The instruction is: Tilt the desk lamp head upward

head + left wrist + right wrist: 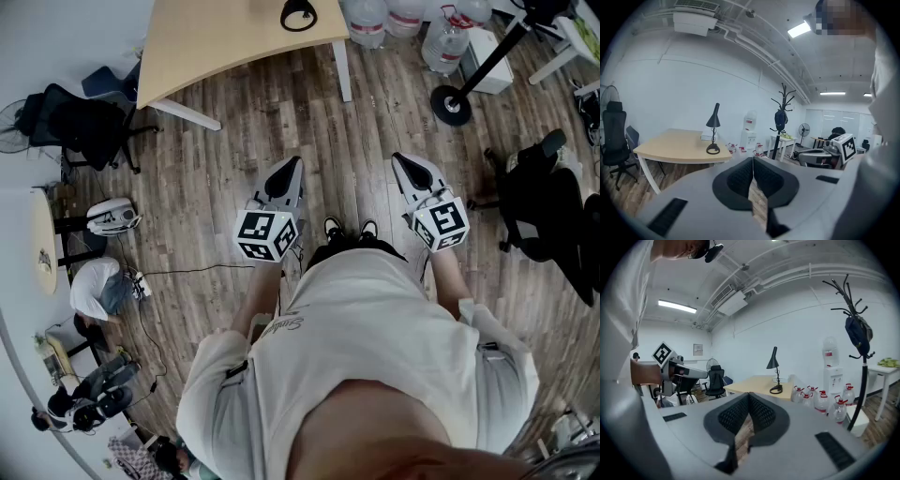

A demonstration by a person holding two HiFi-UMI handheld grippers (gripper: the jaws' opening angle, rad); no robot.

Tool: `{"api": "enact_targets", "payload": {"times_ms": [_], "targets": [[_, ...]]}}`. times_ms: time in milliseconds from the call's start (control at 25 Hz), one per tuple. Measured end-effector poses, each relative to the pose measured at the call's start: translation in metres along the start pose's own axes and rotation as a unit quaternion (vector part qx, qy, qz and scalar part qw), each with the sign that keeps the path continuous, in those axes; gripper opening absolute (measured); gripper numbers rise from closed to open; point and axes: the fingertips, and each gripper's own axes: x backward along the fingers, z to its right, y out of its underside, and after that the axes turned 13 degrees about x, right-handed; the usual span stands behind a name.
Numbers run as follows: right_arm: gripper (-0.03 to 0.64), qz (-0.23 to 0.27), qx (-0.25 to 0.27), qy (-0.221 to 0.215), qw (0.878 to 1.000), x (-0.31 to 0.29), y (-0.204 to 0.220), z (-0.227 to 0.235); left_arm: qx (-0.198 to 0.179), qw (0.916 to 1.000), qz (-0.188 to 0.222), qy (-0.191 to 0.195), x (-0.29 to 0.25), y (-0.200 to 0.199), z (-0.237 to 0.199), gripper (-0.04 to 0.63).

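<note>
Holds the left gripper [293,162] and the right gripper [399,158] side by side over the wood floor [234,178], fingers of each clenched together on nothing. Faces the black desk lamp [713,136], upright on the pale worktop [216,37] at the far side, cone head turned downward, well apart from both. Carries script lettering on the white shirt [375,328], too small to read.

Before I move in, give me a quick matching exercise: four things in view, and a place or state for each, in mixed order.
1 desk lamp
2 left gripper
3 water bottles
4 dark bag

A hanging on the coat stand
B jaws together, nothing between them
C standing on the table
D on the floor

Pairs: 1-C, 2-B, 3-D, 4-A.
</note>
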Motion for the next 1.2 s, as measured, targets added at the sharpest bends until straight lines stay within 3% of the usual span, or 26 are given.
{"api": "enact_targets", "payload": {"times_ms": [520, 720, 960, 1200], "targets": [[-0.006, 0.018, 0.005, -0.016, 1.0, -0.037, 0.0, 0.051, 0.015, 0.9998, -0.003, -0.016, -0.046, -0.007, -0.008, 0.015], [-0.006, 0.007, 0.009, -0.032, 0.999, -0.069, 0.003, 0.059, 0.015, 0.9997, -0.003, -0.021, -0.069, -0.018, -0.031, 0.015], [-0.006, -0.008, 0.02, -0.035, 0.999, -0.132, 0.001, 0.069, 0.008, 1.0, 0.001, 0.001, -0.114, -0.054, -0.076, 0.015], [-0.005, -0.015, 0.043, -0.004, 0.999, -0.204, -0.03, 0.091, 0.003, 0.9989, -0.004, 0.047, -0.161, -0.103, -0.13, 0.015]]}}
